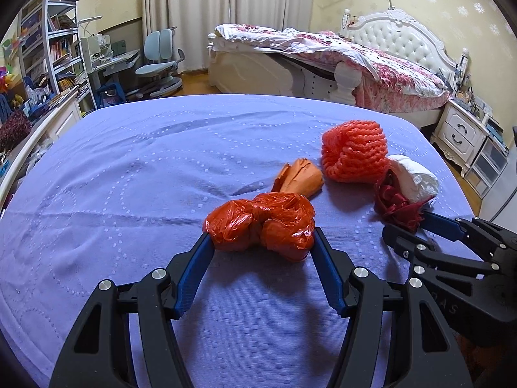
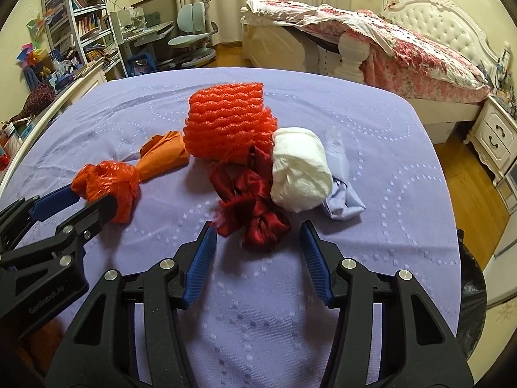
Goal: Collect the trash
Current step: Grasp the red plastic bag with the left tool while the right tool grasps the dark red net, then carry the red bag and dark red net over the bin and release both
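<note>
Here, all trash sits on a surface w/ a lavender quilted cover [image 1: 129, 177], bedroom behind.

Left tool [image 1: 262, 237]: jaws wide apart, blue pads on either side of the crumpled orange plastic bag [image 1: 261, 223]; pads touch or nearly touch its sides, bag rests on the cover, not lifted. Can't tell if pinched firmly.

Right tool [image 2: 257, 236]: jaws spread wide, flanking the dark red fabric scrap [image 2: 250, 207]. Left pad near scrap's edge, right pad clear of it. Nothing gripped.

Other bits: folded orange paper [image 1: 299, 177] just behind the bag, touching it. Orange foam net [image 2: 226, 123] behind the red scrap, upright. White tissue wad [image 2: 299, 169] beside the scrap, right side, touching. Pale blue crumpled piece [image 2: 344, 199] just beside the wad, partly hidden.

Bkgd: bed w/ floral quilt [image 1: 371, 58], desk chair [image 1: 161, 58], bookshelf [image 1: 61, 42].
</note>
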`<state>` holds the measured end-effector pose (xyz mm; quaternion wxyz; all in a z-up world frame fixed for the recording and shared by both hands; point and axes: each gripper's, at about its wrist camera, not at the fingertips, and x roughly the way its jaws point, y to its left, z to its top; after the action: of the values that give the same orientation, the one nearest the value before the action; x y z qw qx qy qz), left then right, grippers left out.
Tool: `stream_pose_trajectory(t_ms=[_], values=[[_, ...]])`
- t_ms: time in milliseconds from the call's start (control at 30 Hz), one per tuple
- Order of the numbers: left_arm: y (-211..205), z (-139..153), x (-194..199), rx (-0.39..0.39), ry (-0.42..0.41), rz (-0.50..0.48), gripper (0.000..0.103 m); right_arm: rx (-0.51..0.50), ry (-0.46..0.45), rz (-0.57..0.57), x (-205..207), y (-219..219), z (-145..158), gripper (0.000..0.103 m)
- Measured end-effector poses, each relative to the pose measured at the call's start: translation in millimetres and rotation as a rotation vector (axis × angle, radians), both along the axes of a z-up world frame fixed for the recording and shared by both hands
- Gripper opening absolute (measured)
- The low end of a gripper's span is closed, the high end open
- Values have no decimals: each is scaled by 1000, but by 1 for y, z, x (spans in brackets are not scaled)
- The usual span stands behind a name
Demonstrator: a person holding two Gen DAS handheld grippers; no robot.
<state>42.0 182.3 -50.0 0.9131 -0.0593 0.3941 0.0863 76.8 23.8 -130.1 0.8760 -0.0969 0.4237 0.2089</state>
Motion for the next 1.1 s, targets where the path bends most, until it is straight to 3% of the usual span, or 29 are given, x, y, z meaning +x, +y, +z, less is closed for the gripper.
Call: stream_pose_trajectory(t_ms=[167,233,700,1100], values=[[4,0,-3,-10,-4,3,62,-17,-10,1,3,6,0,29],[3,0,-4,-10,-5,2,62,-16,-9,6,2,6,0,26],[-3,2,-20,-8,-13,-12,62,14,-26,31,-43,-10,6,24],[-45,11,-42,-39,-52,-91,62,40,-79,-82,-76,-75,22,24]])
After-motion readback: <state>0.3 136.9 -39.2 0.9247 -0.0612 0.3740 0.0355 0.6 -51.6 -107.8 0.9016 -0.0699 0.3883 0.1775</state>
